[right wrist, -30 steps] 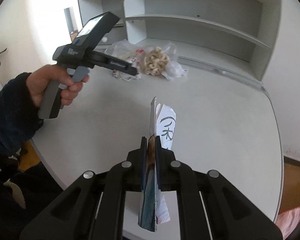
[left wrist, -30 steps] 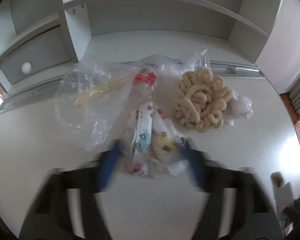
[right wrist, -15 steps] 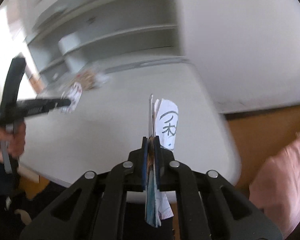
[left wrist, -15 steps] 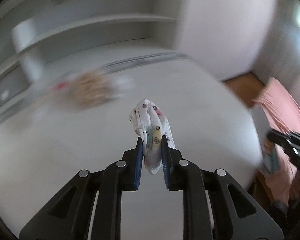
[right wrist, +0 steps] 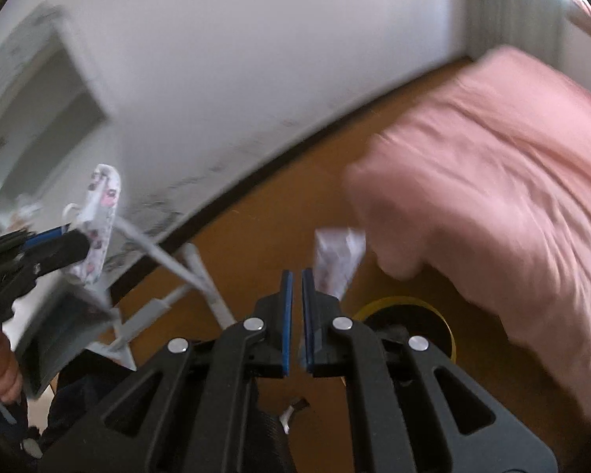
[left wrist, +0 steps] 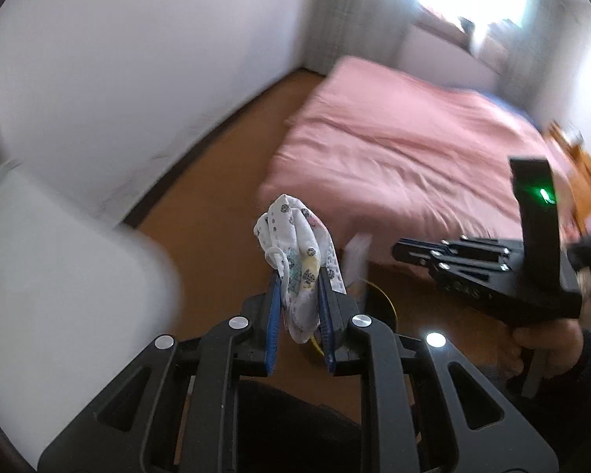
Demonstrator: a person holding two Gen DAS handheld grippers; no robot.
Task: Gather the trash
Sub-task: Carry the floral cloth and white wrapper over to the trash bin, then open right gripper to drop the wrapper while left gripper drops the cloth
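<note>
Left gripper (left wrist: 298,276): 1, clamped on 1 crumpled patterned wrapper (left wrist: 301,248), which sticks up from between its 2 blue pads at the centre of the left wrist frame.
Same wrapper, other view: at the left edge of the right wrist frame (right wrist: 98,213), pinched in the left gripper's (right wrist: 73,242) tip.
Right gripper (right wrist: 294,276): 1, its 2 blue pads nearly together with a thin gap and nothing between them.
Paper scrap (right wrist: 337,258): 1, blurred, in the air just above and right of the right gripper's tip, free of the pads; seen too in the left wrist view (left wrist: 354,260).
Bin (right wrist: 433,311): 1, dark with a yellow rim, on the floor at lower centre-right, partly hidden behind the right gripper; the scrap is above it.
Bed (left wrist: 406,146): 1, with a pink cover, filling the right half of both frames.
Person's hand (left wrist: 543,343): 1 in the left wrist view, lower right, around the right gripper's (left wrist: 406,252) handle.
Floor (right wrist: 264,232): brown, between the white wall and the bed.
</note>
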